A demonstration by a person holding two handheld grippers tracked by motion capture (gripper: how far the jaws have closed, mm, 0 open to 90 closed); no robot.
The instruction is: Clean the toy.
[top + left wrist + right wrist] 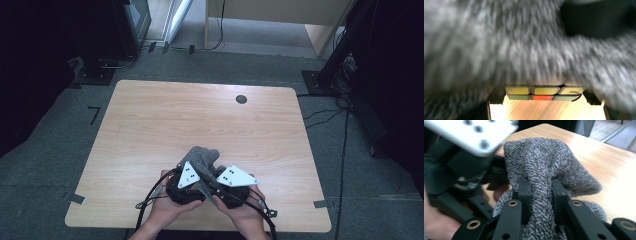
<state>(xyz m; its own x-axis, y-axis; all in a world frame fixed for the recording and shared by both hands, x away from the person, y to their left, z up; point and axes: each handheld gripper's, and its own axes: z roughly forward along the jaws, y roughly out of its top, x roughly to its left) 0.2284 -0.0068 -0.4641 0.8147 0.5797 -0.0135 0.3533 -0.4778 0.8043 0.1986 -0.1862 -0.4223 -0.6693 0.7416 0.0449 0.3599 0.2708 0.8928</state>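
At the near edge of the wooden counter [150,125], a person is working a grey knitted cloth [202,156] with a tool in each hand, the two tools meeting just in front of the person's body. The right tool [541,195] is pinching a gathered fold of the cloth between its black jaws, the knit bunching up and spilling over either side. The left tool [189,176] is pressed close against the cloth, its jaws nearly together; whether they are gripping the fabric cannot be made out, since the blurred wool is crowding its camera. Beneath the cloth, in the left gripper view, a colour puzzle cube [544,93] is peeking out, showing yellow, green and orange squares and resting on the counter.

The cloth is looking soft, light and limp, a speckled grey-and-white knit that is draping and folding wherever it is lifted. It should be giving way rather than slipping, so a pinch on a bunched ridge or an edge is likely the surest hold. The cube under it is hard and smooth, and could be sliding out if the cloth is pulled.
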